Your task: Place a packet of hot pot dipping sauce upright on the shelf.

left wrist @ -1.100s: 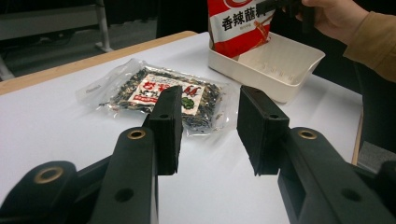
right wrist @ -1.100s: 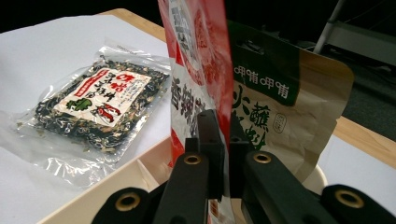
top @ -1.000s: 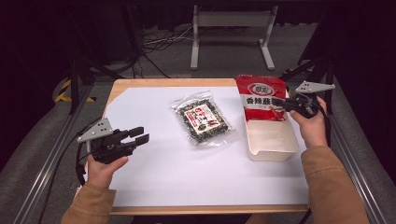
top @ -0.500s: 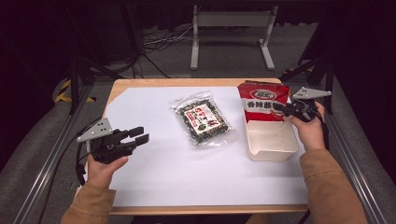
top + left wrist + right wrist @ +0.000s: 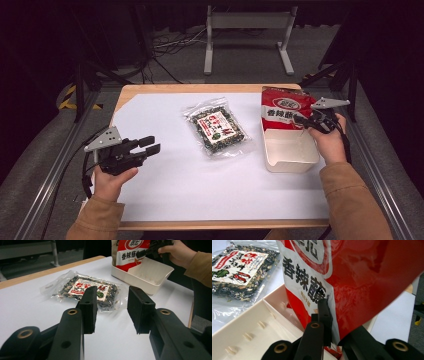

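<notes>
Low at the left of the high view, our left gripper [image 5: 150, 145] hung just above the white table sheet [image 5: 165, 190] with its jaws spread wide and nothing between them. We judged it was parked there to stay clear of the work, though it pointed toward the clear seaweed packet [image 5: 217, 129], perhaps the next thing to fetch. That packet lay flat at the middle of the frame, apart from everything else, label up. In the left gripper view the same packet [image 5: 83, 290] showed beyond the open jaws.

Toward the right of the frame stood the cream tray [image 5: 290, 163], an open bin with low walls. Above its far end our right gripper [image 5: 301, 121] was clamped on the red snack bag [image 5: 281, 107]. In the right gripper view the jaws pinched the red snack bag [image 5: 352, 280] near its lower edge, so the bag stood upright with its bottom dipping inside the tray [image 5: 239, 337]. We took that grip as a way to steer the bag's foot into the tray's far compartment; whether it already touched the floor we could not tell.

At the top of the high view a grey metal stand [image 5: 247, 35] stood on the dark floor.
</notes>
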Available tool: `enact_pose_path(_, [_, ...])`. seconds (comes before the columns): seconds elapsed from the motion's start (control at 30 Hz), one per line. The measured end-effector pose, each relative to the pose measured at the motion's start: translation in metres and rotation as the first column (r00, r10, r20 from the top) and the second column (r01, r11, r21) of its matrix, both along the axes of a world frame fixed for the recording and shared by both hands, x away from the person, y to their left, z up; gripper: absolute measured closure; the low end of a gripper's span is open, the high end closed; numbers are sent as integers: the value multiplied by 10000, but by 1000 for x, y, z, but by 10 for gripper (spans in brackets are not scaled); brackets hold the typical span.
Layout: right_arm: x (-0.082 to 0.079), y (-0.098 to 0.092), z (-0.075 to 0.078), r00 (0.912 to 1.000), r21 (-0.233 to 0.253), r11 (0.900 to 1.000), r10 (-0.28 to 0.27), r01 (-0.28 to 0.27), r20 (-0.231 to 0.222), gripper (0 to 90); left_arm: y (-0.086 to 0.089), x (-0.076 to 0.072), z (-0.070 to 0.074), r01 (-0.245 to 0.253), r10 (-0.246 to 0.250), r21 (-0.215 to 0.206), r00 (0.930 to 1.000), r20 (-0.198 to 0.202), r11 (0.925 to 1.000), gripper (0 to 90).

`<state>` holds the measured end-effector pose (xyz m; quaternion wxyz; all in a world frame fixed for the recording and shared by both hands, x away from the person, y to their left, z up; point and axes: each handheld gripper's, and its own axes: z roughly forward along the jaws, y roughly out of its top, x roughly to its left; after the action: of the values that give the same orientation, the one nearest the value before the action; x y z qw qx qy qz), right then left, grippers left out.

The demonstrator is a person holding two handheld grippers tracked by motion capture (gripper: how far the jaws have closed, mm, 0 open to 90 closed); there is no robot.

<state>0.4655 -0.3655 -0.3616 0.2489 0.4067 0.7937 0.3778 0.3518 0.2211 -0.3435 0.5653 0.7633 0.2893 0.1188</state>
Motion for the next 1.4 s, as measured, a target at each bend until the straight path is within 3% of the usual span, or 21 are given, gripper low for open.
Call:
enact_pose_path(0.3, [-3,1,0,9999,-96,9999,-104,105,28,829,-3,6,-3,-73,78,195,9996,-262,9998,526])
enact_pose_path(0.43, [-4,0,0,9996,103,9996,-260,259,78,724,-6,8,-5,-119,127,227,9992,-385,9997,484])
enact_pose_path(0.53, [-8,-2,3,9983,497,9972,-569,563,122,579,-6,8,-5,-178,186,285,9994,-297,9994,468])
enact_pose_path(0.63, [-13,-4,7,9972,703,9951,-707,689,232,495,-7,9,-5,-231,246,359,9988,-412,9991,460])
enact_pose_path(0.87, [-29,-7,19,9932,525,9945,-938,903,686,401,-12,11,-6,-238,270,639,9984,-504,9977,455])
enact_pose_path(1.2, [-51,-10,31,9916,645,9933,-1014,963,808,344,-18,14,-7,-195,247,893,9981,-565,9958,457])
enact_pose_path(1.4, [-75,4,40,9936,585,9980,-309,246,1086,394,-24,16,-7,-170,232,829,9970,-738,9964,450])
